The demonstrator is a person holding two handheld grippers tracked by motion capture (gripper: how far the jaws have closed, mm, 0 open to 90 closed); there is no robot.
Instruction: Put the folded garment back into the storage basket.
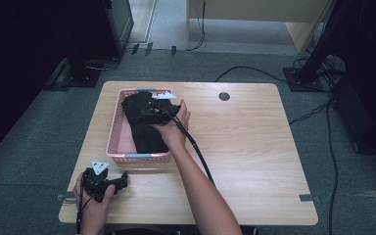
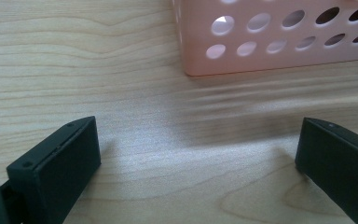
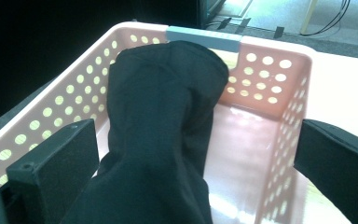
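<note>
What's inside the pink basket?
A black cloth lies bunched inside the pink basket, with the right tool open around it. Bare pink floor shows beside it. Anything under the cloth is covered, so I cannot tell.

Basket (image 3: 265, 79): pink plastic, perforated with round holes, inner floor glossy with bright reflections; grey strip at 12 o'clock on rim looks smooth, matt.
Garment (image 3: 168, 126) inside basket: black cloth, matt, soft folds, fine weave.
Table (image 2: 121, 70): light wood-grain top, smooth, slight sheen.
Left gripper (image 2: 198, 154) jaws: black, matt, hard-looking plastic, faintly textured faces.
</note>
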